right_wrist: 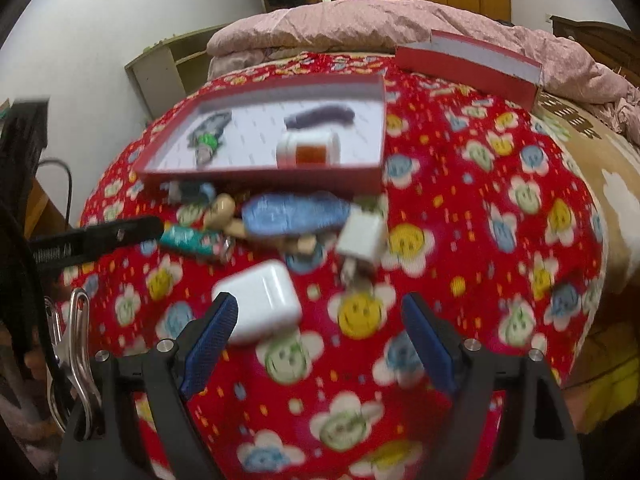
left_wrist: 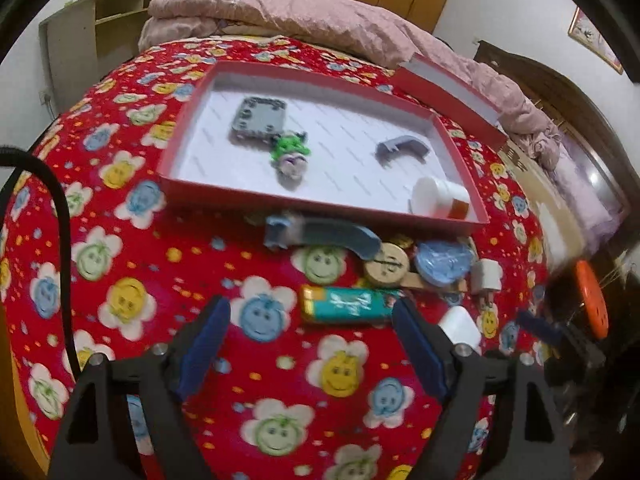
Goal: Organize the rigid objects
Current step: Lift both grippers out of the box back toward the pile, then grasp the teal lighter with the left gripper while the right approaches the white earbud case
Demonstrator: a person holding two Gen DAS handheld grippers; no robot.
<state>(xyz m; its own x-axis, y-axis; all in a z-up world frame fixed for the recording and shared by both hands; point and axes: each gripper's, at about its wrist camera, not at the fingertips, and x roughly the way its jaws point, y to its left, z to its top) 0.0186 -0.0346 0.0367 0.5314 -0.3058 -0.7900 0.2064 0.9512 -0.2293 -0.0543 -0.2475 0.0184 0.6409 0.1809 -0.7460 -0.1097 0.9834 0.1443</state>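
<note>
Red box [left_wrist: 320, 204] holds four items; about seven wait outside on the blanket [left_wrist: 132, 264]. Left gripper [left_wrist: 312, 344] and right gripper [right_wrist: 318, 334]: jaws wide, empty

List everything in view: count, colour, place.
Box tray: 1, red, white inside, on the bedspread.
Grey plate: 1, in tray.
Green toy figure: 1, in tray.
Curved grey part: 1, in tray.
White jar: 1, orange label, in tray.
Box lid: 1, red, behind tray.
Blue curved piece: 1, before tray.
Wooden disc: 1, tan.
Blue disc: 1.
Teal lighter: 1.
Charger plug: 1, white.
Earbud case: 1, white.
Left gripper: open.
Right gripper: open.
</note>
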